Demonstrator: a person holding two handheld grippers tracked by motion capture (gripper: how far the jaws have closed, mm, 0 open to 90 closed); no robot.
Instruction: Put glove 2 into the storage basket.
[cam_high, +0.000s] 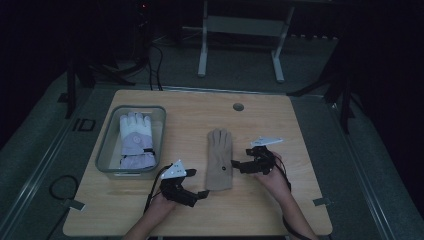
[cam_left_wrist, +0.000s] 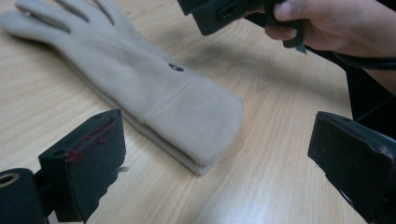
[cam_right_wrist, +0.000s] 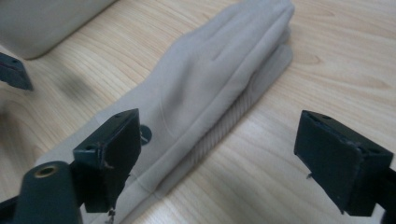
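Your tan glove (cam_high: 219, 159) lies flat mid-table, right of the grey bin (cam_high: 106, 145); its fingertips are cut off in both gripper views. Left gripper (cam_high: 200, 194) at its cuff, right gripper (cam_high: 234, 164) beside it: both spread wide, pinching nothing. Its dark tag is unreadable.

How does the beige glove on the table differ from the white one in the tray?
The beige glove lies flat on the bare table between the two grippers; the white glove lies inside the grey tray. The beige glove is plain, thin fabric with one small dark button; the white glove looks thicker and padded, with a pale purple panel. Both point fingers away from the person.
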